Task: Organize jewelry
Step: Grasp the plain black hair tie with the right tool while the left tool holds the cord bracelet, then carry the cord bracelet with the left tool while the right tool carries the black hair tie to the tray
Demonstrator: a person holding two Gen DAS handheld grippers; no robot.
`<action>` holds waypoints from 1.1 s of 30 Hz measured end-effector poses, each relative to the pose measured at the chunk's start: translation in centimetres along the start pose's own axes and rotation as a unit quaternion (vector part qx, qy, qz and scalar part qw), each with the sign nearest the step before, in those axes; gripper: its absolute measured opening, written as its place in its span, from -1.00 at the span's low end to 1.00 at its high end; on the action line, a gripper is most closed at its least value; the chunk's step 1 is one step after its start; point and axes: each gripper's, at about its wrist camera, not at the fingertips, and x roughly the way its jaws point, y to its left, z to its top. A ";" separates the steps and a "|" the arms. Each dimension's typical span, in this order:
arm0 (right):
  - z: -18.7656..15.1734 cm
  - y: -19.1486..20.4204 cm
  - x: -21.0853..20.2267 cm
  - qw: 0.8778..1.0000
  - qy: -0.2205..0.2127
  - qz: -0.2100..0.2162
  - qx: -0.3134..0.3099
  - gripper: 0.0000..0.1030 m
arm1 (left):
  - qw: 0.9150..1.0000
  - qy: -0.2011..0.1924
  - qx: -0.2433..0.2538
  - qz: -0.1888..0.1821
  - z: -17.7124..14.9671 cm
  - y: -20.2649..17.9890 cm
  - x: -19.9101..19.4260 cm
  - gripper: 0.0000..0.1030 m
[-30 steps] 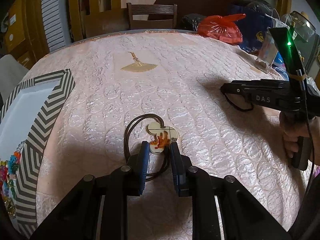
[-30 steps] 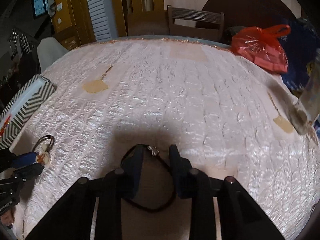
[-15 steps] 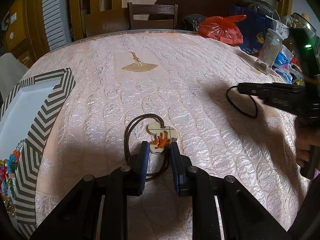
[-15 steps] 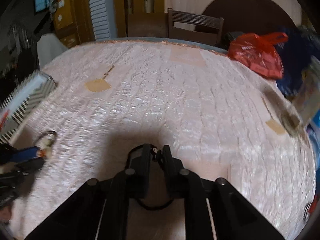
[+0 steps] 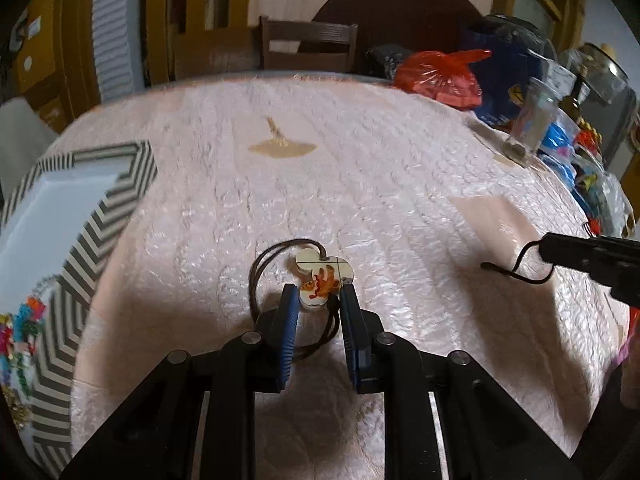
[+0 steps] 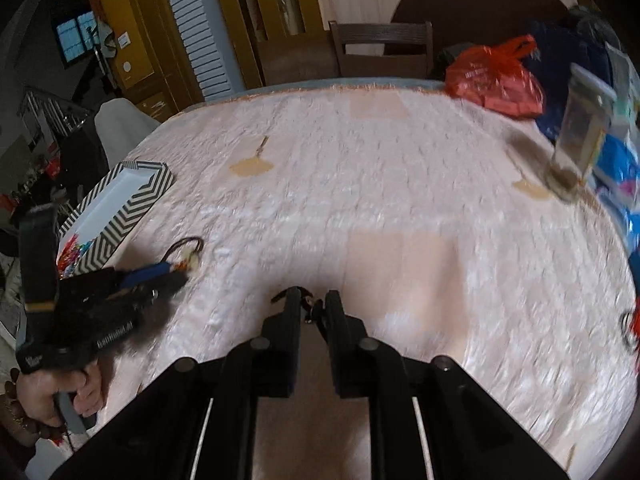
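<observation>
A cream pendant with an orange figure lies on the pink tablecloth, its brown cord looped to the left. My left gripper is shut on the pendant's near lobe, its blue pads against both sides. In the right wrist view the same gripper sits at the left with the pendant at its tip. My right gripper is shut on a thin dark cord and holds it above the cloth. From the left wrist view that cord dangles from the right gripper.
A black-and-white chevron box with colourful beads stands at the left, seen also as the box. A red bag, blue bags and a clear jar crowd the far right edge. A chair stands behind.
The right gripper closed on the dark cord, lifted it off the cloth and drew away to the right in the left wrist view. The left gripper and pendant stayed put.
</observation>
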 end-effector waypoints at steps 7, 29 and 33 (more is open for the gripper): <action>-0.5 0.1 0.2 1.000 -0.004 0.012 0.012 -0.76 | 0.999 -0.037 0.015 -0.013 1.8 -2.0 -4.6 -0.08; -0.2 1.2 -2.6 0.998 -0.061 -0.012 0.004 -0.76 | 1.000 -0.019 -0.006 0.018 0.8 -2.1 -6.1 -0.08; -0.1 1.8 -2.4 0.998 -0.060 -0.014 0.000 -0.76 | 1.000 -0.019 -0.014 0.016 0.8 -1.5 -6.3 -0.08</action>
